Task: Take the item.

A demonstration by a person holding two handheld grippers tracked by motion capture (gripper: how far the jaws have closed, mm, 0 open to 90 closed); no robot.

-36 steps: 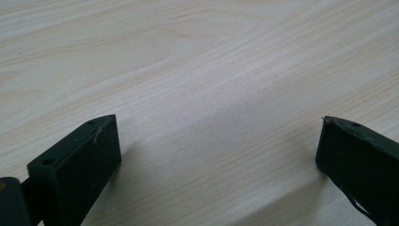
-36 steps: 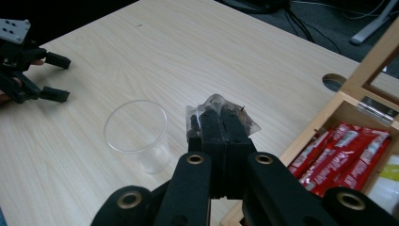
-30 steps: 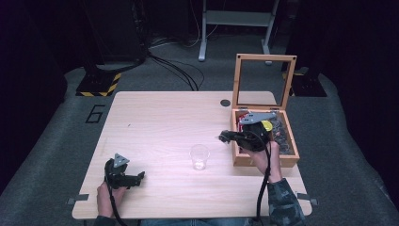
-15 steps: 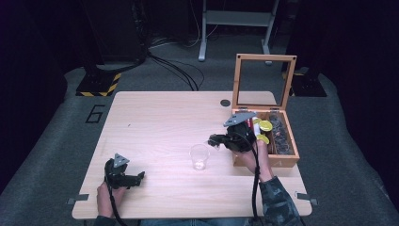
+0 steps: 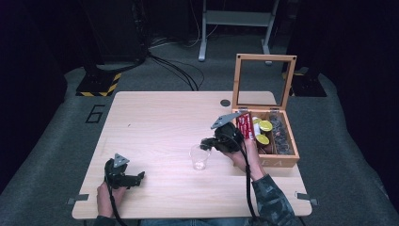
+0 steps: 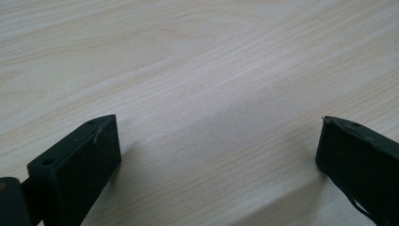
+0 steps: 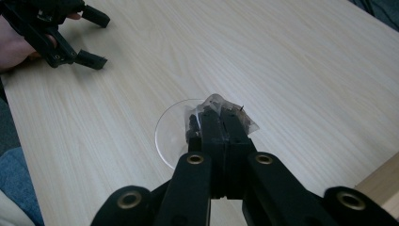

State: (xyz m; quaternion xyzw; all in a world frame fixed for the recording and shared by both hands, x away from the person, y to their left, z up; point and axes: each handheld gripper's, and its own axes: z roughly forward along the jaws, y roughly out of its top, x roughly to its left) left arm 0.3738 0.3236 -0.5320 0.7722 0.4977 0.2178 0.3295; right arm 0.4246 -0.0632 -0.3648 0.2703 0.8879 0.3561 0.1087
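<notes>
A clear plastic cup [image 5: 199, 157] [image 7: 171, 136] stands upright near the middle of the wooden table [image 5: 160, 122]. Just right of and above its rim, my right gripper [image 5: 205, 143] [image 7: 220, 120] is shut on a small clear packet with dark contents [image 7: 225, 113]. From the right gripper view the packet hangs over the cup's far rim. My left gripper [image 5: 139, 178] [image 6: 216, 155] rests on the table near the front left corner, jaws wide apart, with bare wood between them. It also appears far off in the right gripper view [image 7: 96, 40].
An open wooden box [image 5: 275, 141] with a glass lid [image 5: 261, 82] raised upright stands at the table's right edge, holding red, yellow and dark packets. A small dark disc [image 5: 225, 102] lies on the table behind the cup. Cables and stands sit on the floor beyond.
My right gripper has travelled left from over the box to the cup's rim, carrying the packet. The left gripper has stayed where it was.
</notes>
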